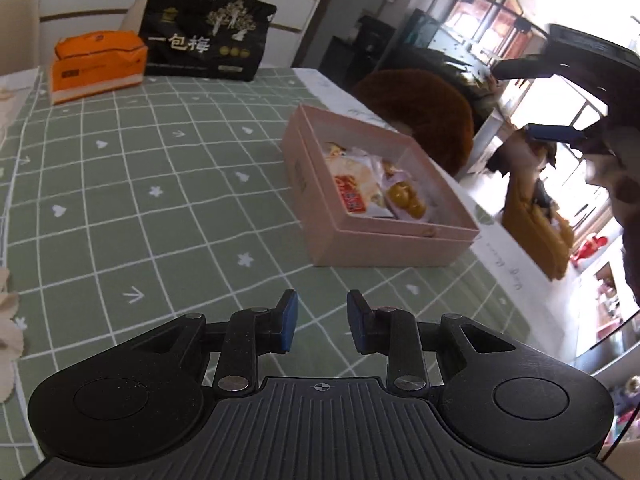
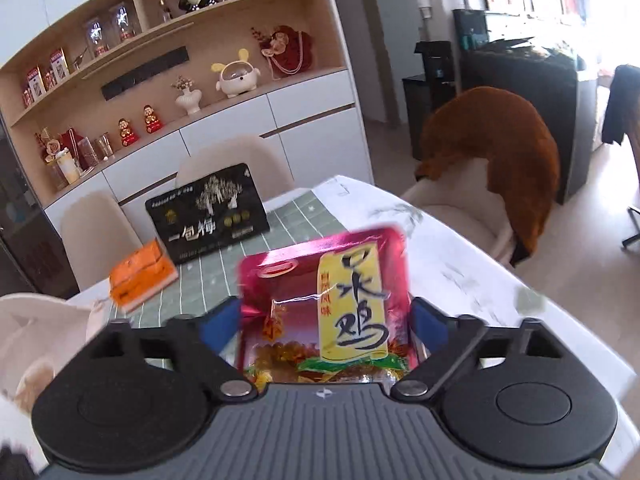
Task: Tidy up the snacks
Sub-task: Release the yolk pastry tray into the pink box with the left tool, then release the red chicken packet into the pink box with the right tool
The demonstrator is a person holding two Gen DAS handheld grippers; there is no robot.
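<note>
A pink open box sits on the green checked tablecloth and holds several wrapped snacks. My left gripper is open and empty, low over the cloth just in front of the box. My right gripper is shut on a pink and yellow snack packet, held upright between the blue pads above the table. In the left wrist view the right gripper shows high at the right with a yellowish packet below it.
A black snack bag and an orange pack stand at the table's far end, also in the right wrist view. A chair with a brown fur cover stands beside the table. Cabinets lie behind.
</note>
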